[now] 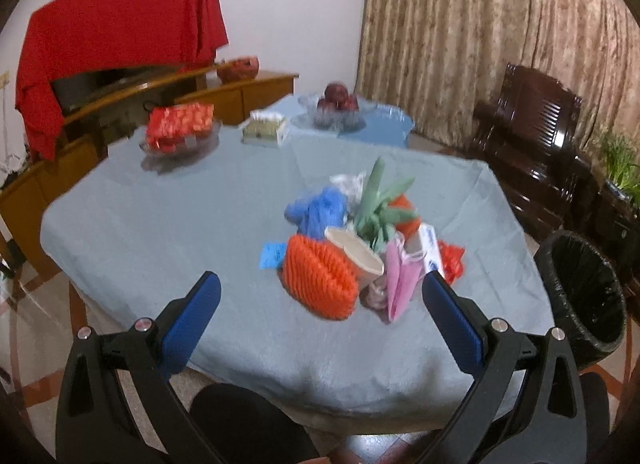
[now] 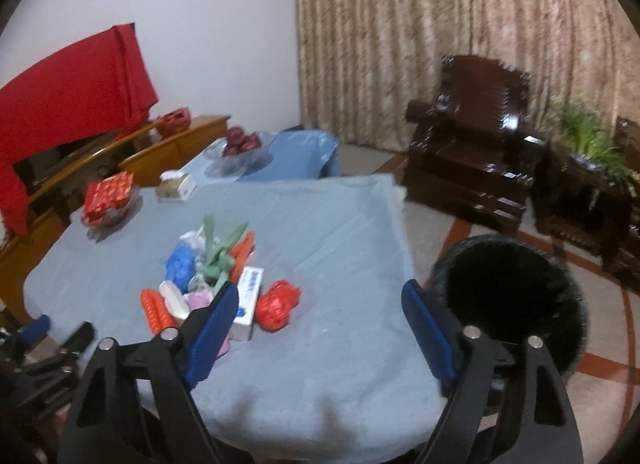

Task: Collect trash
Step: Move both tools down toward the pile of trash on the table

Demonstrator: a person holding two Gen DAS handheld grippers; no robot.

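Both wrist views angle down across table [image 1: 160, 224], sharing trash pile [image 2: 216, 284].

Both views are softly blurred, so the print on the white box [image 2: 249, 301] in the trash pile [image 1: 360, 240] cannot be read, and the pile's inner pieces overlap so that their shapes are partly hidden. The right gripper's near finger [image 2: 212, 324] covers the pile's pink piece [image 2: 200, 299] and the box's lower corner. The black-lined bin [image 1: 584, 296] is cut by that gripper's far finger in the right wrist view, its inside too dark to see; the red cloth [image 2: 68, 76] runs off the picture's left edge.
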